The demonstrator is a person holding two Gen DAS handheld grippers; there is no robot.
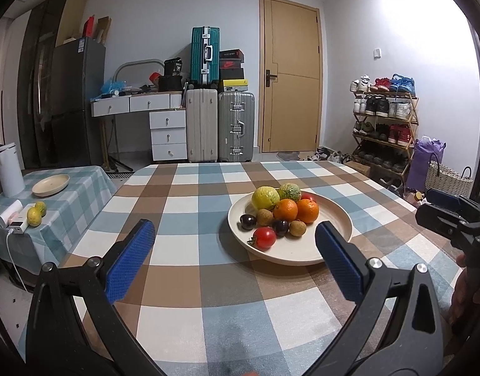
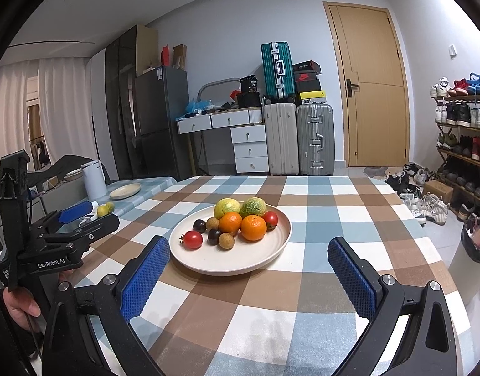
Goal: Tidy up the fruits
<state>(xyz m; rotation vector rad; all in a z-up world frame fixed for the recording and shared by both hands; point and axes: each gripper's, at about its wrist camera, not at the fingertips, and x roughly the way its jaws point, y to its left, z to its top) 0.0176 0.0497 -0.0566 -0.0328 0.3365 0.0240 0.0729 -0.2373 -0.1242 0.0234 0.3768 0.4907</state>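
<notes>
A cream plate (image 1: 333,216) (image 2: 271,241) on the checked table holds a yellow citrus (image 1: 265,197) (image 2: 226,207), a green citrus (image 1: 289,191) (image 2: 253,207), two oranges (image 1: 308,210) (image 2: 253,227), two tomatoes (image 1: 264,237) (image 2: 193,239), dark plums (image 1: 248,221) and brown longans (image 1: 297,228). My left gripper (image 1: 235,235) is open and empty, short of the plate's near left rim. My right gripper (image 2: 249,252) is open and empty, short of the plate's near rim. A second, empty cream plate (image 1: 50,185) (image 2: 125,191) and two small citrus (image 1: 36,213) (image 2: 104,209) sit on the low side table at left.
A white kettle (image 1: 8,169) and a white power bank (image 1: 18,227) with cable share the side table. Suitcases (image 1: 219,125), a drawer desk, a door and a shoe rack (image 1: 385,125) stand beyond the table. The right gripper shows at the left view's right edge (image 1: 452,219).
</notes>
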